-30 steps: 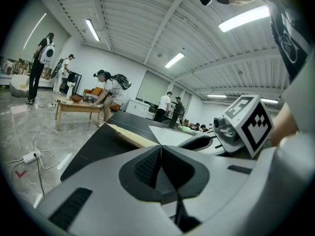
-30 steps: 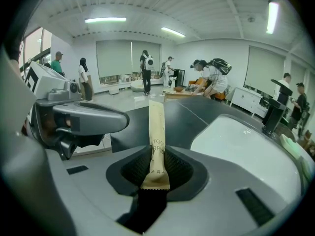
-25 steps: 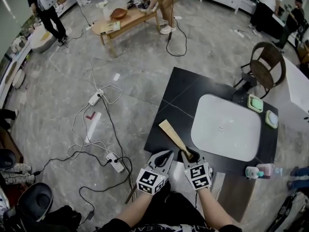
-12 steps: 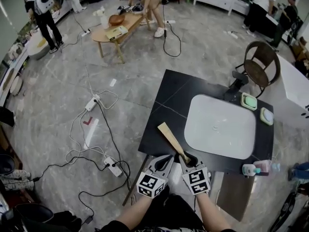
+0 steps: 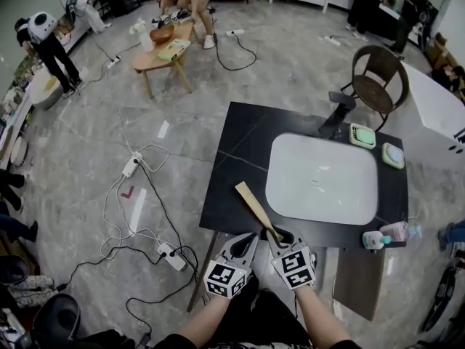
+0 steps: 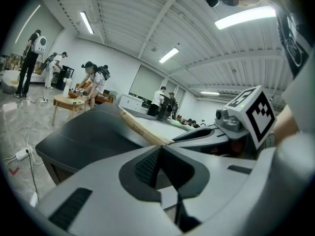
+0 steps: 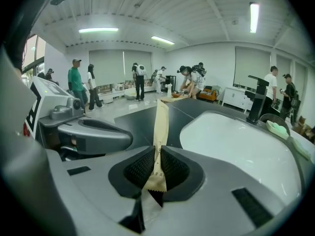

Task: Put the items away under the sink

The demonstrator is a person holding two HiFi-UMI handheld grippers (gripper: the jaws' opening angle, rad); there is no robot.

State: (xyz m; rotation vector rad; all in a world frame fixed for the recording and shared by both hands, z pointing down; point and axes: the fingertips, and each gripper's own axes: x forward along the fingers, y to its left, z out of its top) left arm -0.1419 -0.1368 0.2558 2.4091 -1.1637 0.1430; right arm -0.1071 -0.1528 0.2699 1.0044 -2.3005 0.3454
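Black counter (image 5: 232, 151) holds the spatula (image 5: 254, 206) beside the sink (image 5: 323, 177); the right gripper (image 5: 279, 235), its jaws just now closing, pinches its near end, so I'd lift level and keep the closed, empty left gripper (image 5: 249, 238) clear.

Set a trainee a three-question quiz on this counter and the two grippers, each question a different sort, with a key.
1. True or false: the left gripper grips the wooden spatula.
2. The spatula's blade rests: A on the chair; B on the black counter; C on the floor.
3. What colour is the sink?
Key: 1 false: the right gripper holds its handle, and its jaws have just been closing on it; the left is shut, empty. 2 B. 3 white.
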